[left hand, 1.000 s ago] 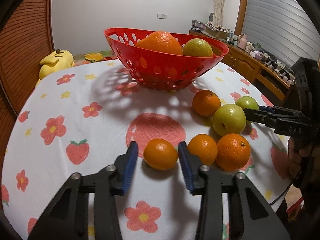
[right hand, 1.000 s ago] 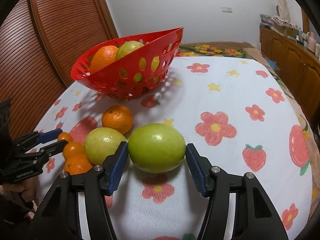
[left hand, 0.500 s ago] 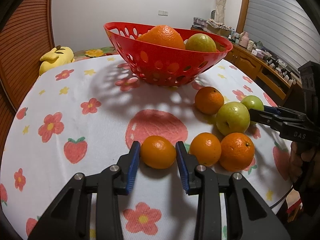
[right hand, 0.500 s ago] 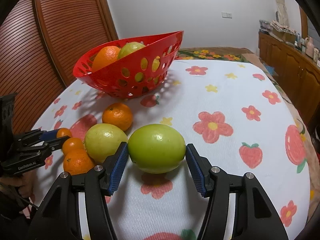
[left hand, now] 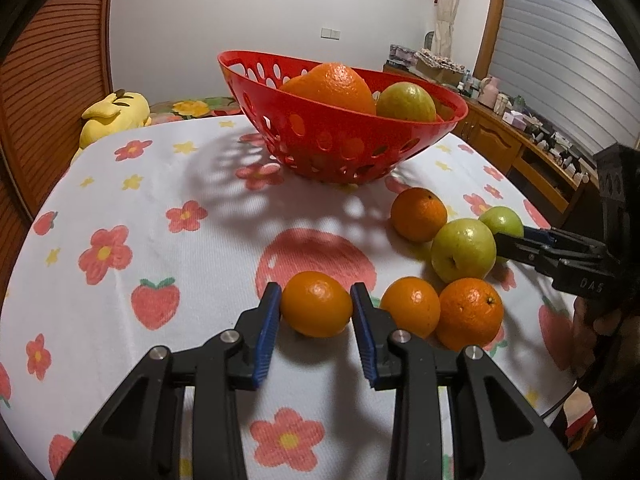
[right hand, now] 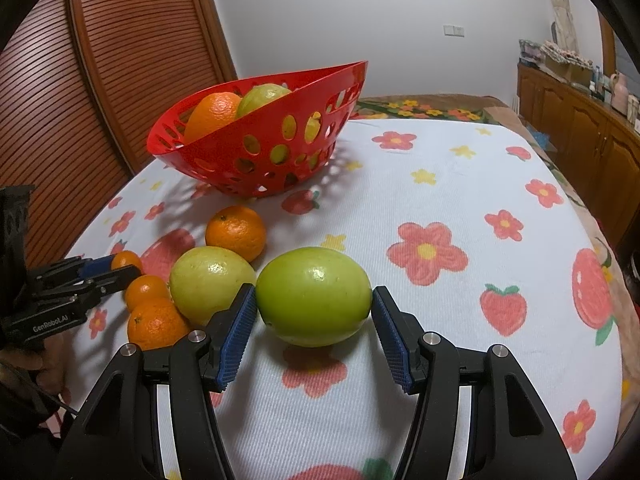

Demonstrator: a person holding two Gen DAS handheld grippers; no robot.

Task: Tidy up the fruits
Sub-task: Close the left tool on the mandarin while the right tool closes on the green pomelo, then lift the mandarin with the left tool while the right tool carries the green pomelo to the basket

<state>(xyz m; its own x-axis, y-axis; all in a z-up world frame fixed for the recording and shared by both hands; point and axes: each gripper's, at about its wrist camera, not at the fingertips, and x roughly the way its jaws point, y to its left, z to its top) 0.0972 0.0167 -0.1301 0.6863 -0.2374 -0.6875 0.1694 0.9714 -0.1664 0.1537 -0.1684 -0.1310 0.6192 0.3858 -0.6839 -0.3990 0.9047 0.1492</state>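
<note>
A red perforated basket (left hand: 340, 148) holds an orange and a green fruit; it also shows in the right wrist view (right hand: 260, 152). My left gripper (left hand: 316, 312) is shut on a small orange (left hand: 316, 310) that rests on the cloth. My right gripper (right hand: 314, 304) is around a big green fruit (right hand: 314, 296), with both pads at its sides and a thin gap on the right. Beside it lie a yellow-green fruit (right hand: 210, 284) and several oranges (right hand: 236, 232).
The table (left hand: 160, 208) has a white cloth with flowers and strawberries. A yellow plush toy (left hand: 112, 116) lies at the far left edge. Wooden shutters stand on the left, and cabinets (right hand: 580, 140) with clutter on the right.
My left gripper has closed in from wide open until its pads touch the small orange. My right gripper has stayed around the green fruit, with the pads a little closer.
</note>
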